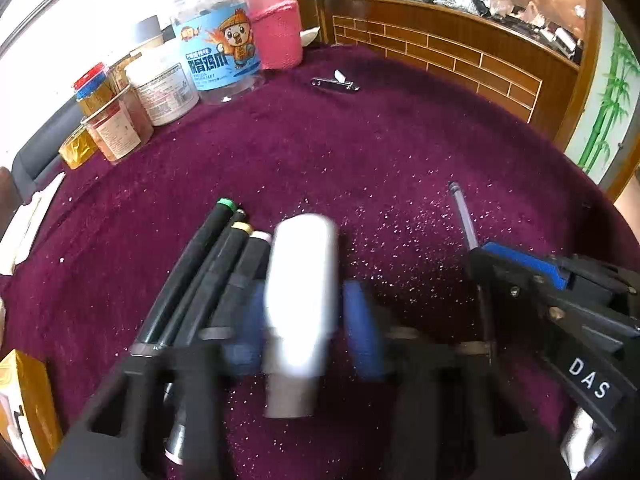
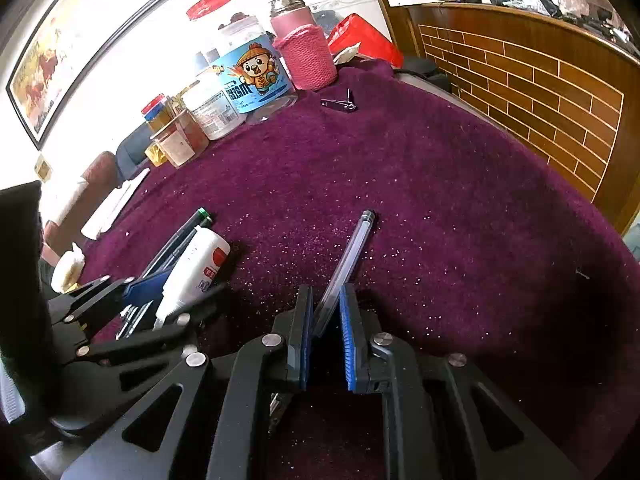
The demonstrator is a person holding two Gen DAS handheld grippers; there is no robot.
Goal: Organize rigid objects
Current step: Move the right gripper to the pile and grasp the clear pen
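A white bottle (image 1: 304, 256) with a red label (image 2: 200, 260) sits between the blue pads of my left gripper (image 1: 302, 300), which is shut on it just above the purple cloth. It is blurred in the left wrist view. Several black markers (image 1: 208, 256) lie side by side right beside it, to its left. My right gripper (image 2: 326, 296) is shut on a clear pen (image 2: 356, 240), whose far end points away over the cloth. The left wrist view shows the right gripper (image 1: 480, 256) and the pen (image 1: 462, 212) at the right. The left gripper (image 2: 188, 284) shows at the left of the right wrist view.
The purple cloth (image 1: 360, 152) covers the table. Jars, a blue-labelled tub (image 1: 216, 60) and a pink-sleeved flask (image 1: 276, 28) stand at the back left. A nail clipper (image 1: 334, 82) lies near them. A yellow box (image 1: 24, 400) is at the near left, a brick-patterned counter (image 1: 460, 52) behind.
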